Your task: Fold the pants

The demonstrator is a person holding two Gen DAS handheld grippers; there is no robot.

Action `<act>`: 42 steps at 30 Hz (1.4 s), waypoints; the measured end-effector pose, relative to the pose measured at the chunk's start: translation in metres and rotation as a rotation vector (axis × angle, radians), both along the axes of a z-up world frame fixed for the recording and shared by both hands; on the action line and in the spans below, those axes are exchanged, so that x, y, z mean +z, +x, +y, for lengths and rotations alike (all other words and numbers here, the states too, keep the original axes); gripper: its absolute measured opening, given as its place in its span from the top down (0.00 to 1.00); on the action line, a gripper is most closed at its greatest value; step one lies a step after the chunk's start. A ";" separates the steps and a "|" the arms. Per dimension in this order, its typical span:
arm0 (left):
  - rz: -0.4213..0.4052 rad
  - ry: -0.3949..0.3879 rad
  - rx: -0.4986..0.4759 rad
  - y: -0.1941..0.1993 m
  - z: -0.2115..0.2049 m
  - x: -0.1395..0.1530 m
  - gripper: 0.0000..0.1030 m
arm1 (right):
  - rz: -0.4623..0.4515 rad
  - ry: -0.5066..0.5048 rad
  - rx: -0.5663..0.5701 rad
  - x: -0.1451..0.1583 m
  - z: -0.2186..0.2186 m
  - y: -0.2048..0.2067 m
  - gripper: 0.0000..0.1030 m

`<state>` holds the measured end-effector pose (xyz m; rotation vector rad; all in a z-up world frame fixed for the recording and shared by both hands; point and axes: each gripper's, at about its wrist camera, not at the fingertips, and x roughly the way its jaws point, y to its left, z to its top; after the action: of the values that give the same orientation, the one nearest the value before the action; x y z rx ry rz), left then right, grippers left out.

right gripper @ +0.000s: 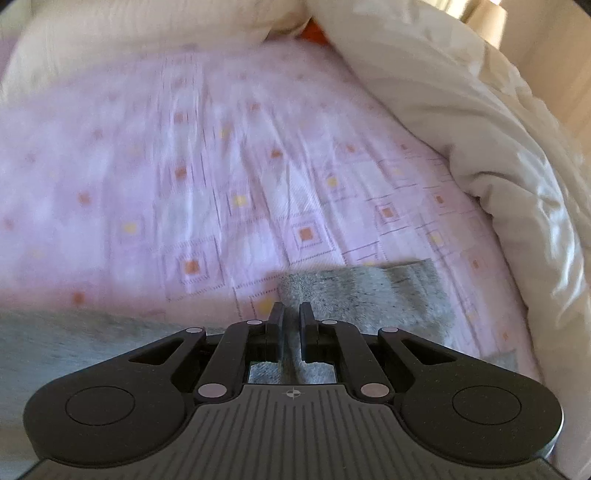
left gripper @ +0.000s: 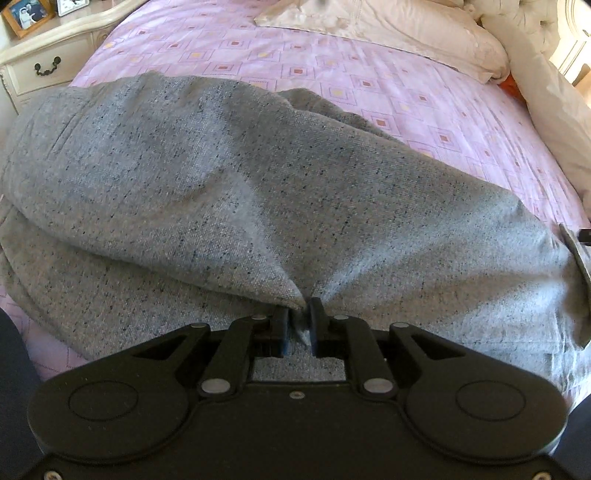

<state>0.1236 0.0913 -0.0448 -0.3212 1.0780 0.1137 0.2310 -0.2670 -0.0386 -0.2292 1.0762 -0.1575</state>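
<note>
- Left wrist view: your left gripper [left gripper: 300,314] pinches a bunched ridge of the grey pants [left gripper: 207,192], jaws nearly closed on the cloth, one layer draped back over another.
- Right wrist view, blurred: your right gripper [right gripper: 291,314] has its jaws close together over a grey edge of the pants [right gripper: 354,291]; whether they grip cloth, you cannot tell.
- Judged mid-fold: next, carry the held edge across, square it, then release.
- Beyond, the pants span the near edge of the pink bed [left gripper: 424,99]; pillows [left gripper: 424,33] line its far edge.
</note>
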 end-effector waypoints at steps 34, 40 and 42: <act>-0.012 0.065 -0.027 0.004 -0.006 0.000 0.77 | -0.247 0.686 -0.501 0.020 -0.209 -0.125 0.47; -0.013 0.093 -0.030 0.006 -0.009 0.000 0.74 | -0.252 0.759 -0.486 0.004 -0.200 -0.110 0.51; -0.013 0.093 -0.028 0.007 -0.009 0.000 0.72 | -0.230 0.780 -0.478 0.003 -0.198 -0.106 0.74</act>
<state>0.1306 0.0825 -0.0451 -0.2228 1.0606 0.1358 0.1253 -0.4648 -0.0353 0.7362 0.8759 -0.1742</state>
